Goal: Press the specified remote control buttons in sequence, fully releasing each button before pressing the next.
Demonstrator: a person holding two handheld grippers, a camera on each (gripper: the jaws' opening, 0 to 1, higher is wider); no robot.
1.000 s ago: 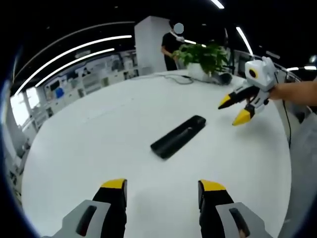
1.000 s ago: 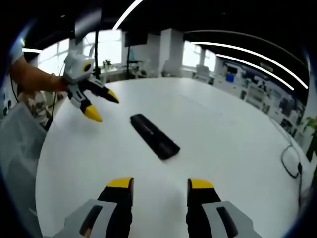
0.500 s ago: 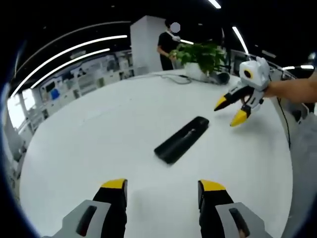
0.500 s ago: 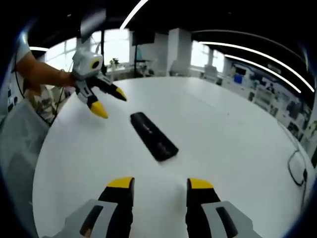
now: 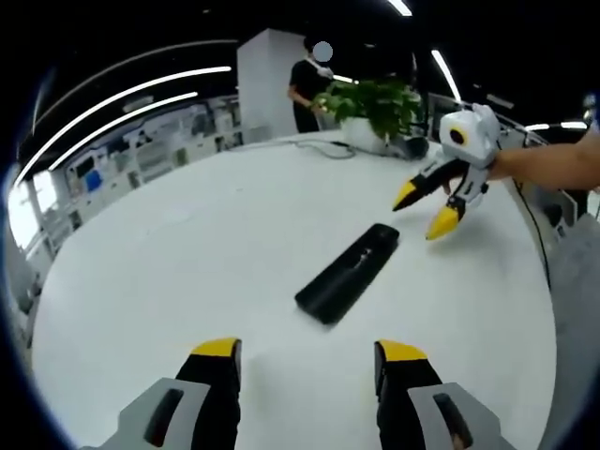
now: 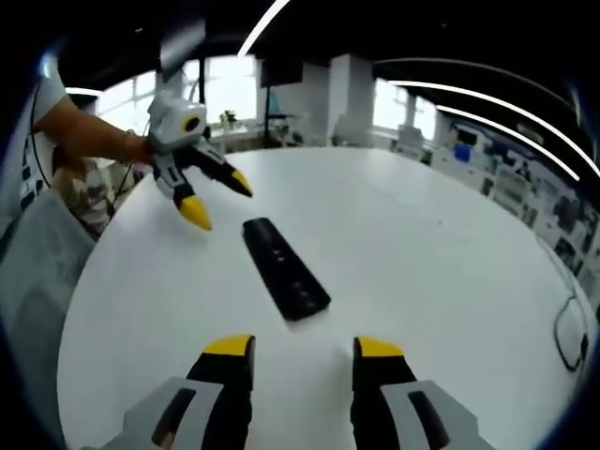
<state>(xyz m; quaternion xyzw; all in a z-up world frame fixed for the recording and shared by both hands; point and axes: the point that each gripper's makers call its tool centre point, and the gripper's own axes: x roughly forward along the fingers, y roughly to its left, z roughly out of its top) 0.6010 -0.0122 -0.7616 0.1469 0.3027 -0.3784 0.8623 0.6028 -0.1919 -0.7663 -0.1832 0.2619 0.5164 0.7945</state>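
Both grippers have closed in on the black remote control (image 5: 348, 273), fingers spread, empty. Left gripper (image 6: 214, 197) nearest; no button pressed yet, probably. White worktop (image 5: 187, 253).

Lying flat on white table (image 5: 169, 272): black remote (image 5: 348, 272). Hovering near its far end, jaws apart: right gripper (image 5: 428, 208). Standing beyond: green plant (image 5: 373, 101), person (image 5: 307, 84).
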